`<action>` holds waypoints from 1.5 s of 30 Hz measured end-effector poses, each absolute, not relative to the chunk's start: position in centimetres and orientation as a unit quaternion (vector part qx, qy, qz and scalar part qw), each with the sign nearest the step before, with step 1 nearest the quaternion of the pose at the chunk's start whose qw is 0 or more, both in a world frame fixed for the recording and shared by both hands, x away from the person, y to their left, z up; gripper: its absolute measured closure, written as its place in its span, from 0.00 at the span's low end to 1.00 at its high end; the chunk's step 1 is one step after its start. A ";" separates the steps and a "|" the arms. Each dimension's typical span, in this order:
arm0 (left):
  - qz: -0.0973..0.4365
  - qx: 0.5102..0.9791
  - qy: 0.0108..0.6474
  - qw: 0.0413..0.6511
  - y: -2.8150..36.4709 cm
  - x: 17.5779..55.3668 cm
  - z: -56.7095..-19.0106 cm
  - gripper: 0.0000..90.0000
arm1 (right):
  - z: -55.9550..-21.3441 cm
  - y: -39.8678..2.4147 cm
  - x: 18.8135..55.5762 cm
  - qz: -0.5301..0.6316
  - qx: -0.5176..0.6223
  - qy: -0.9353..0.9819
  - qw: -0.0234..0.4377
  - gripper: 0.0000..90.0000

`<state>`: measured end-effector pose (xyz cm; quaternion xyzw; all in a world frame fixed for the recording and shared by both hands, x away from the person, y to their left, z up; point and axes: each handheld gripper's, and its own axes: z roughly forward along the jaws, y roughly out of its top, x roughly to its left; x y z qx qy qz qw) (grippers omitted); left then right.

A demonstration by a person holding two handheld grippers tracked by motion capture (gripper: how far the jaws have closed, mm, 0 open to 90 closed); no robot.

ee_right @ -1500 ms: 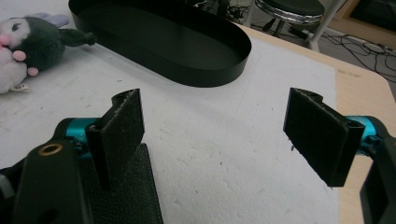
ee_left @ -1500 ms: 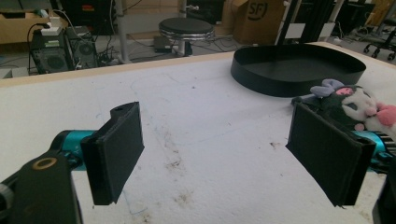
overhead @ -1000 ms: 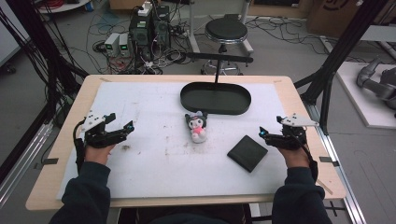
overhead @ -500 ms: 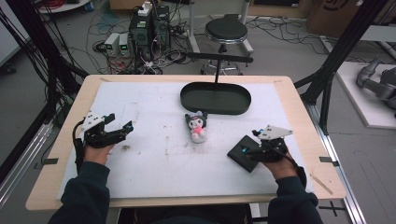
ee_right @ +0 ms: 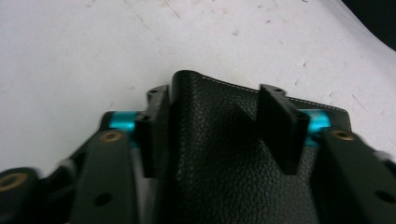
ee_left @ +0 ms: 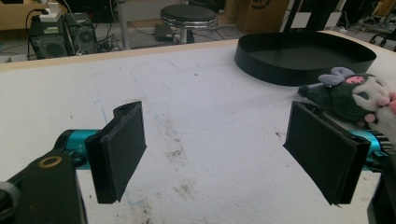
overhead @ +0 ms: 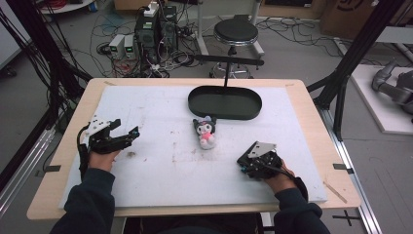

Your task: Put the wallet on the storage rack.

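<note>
A black leather wallet (ee_right: 215, 154) lies on the white mat at the front right. My right gripper (overhead: 247, 165) has come down on it, and its jaws have just been closing with the wallet's corner between them. In the right gripper view the left pad (ee_right: 153, 126) stands at the wallet's edge and the right pad (ee_right: 280, 126) rests over its top face. A small plush toy (overhead: 205, 132) with a dark head and pink body lies at mid-table. My left gripper (overhead: 126, 127) hovers wide open at the left, its pads (ee_left: 119, 149) holding nothing, the plush (ee_left: 350, 95) beside its right pad.
A black oval tray (overhead: 225, 114) sits at the back of the mat, just behind the plush. The white mat (overhead: 160, 112) covers most of the wooden table. Beyond the far edge stand a stool (overhead: 235, 31) and computers (overhead: 156, 24) on the floor.
My right gripper moved left and down from the table's right edge onto the wallet, and its jaws narrowed. The left gripper, the plush and the tray stayed put.
</note>
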<state>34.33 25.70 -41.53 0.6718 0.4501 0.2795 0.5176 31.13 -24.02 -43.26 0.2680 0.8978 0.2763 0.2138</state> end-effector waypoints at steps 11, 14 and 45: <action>0.277 0.670 0.457 0.515 25.8 34.4 -41.6 0.22 | -41.9 -24.0 31.1 0.291 0.268 0.889 0.231 0.93; 0.275 0.672 0.456 0.514 25.8 34.4 -41.7 0.22 | -40.9 -24.8 31.4 0.321 0.281 0.874 0.233 0.94; 0.266 0.672 0.461 0.515 25.9 34.7 -41.9 0.23 | -37.1 -30.9 34.0 0.505 0.424 0.735 0.160 0.94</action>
